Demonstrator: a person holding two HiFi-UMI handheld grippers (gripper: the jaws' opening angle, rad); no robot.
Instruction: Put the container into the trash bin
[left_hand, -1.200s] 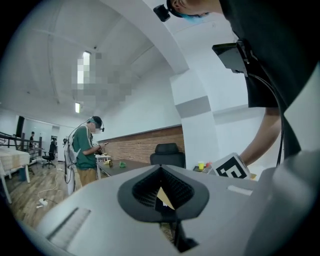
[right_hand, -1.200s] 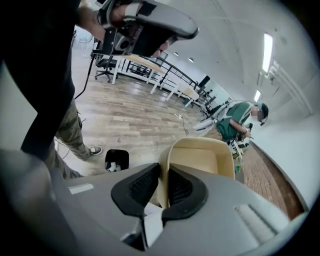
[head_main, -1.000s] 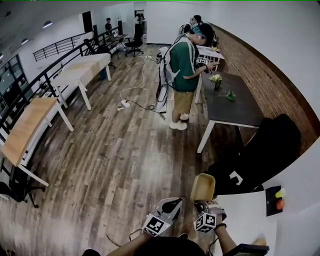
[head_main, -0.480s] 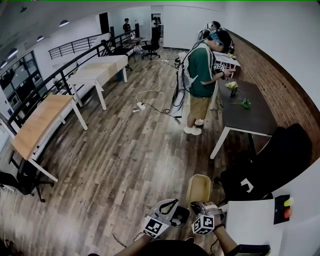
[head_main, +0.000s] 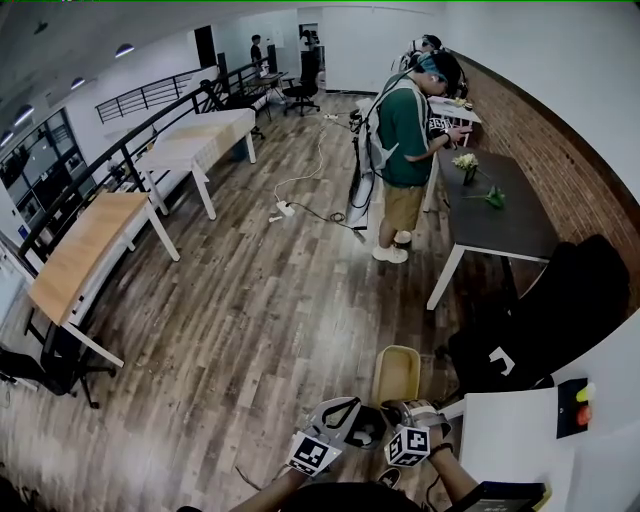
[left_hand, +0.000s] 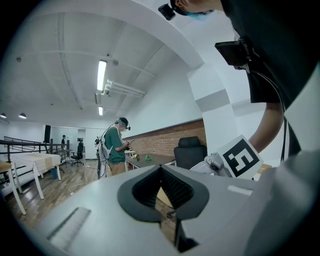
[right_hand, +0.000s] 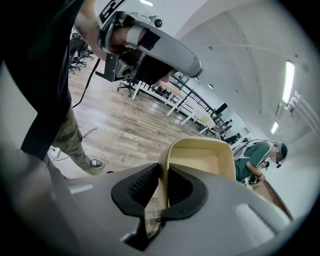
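The container (head_main: 397, 373) is a shallow beige tray. It hangs over the wooden floor at the bottom of the head view. My right gripper (head_main: 402, 408) is shut on its near rim; in the right gripper view the rim runs between the pads of the right gripper (right_hand: 162, 192) and the container (right_hand: 207, 157) stands up beyond them. My left gripper (head_main: 347, 408) is just left of it, shut with nothing in it. The left gripper (left_hand: 161, 200) points level across the room. No trash bin shows in any view.
A black office chair (head_main: 540, 320) and a white table (head_main: 500, 440) bearing a small black box (head_main: 575, 405) stand close on the right. A person in a green shirt (head_main: 405, 120) stands at a dark table (head_main: 495, 215). Wooden tables (head_main: 80, 250) line the left.
Both grippers have travelled across the floor together, the container still in the right one. The room has shifted to the right in the head view.
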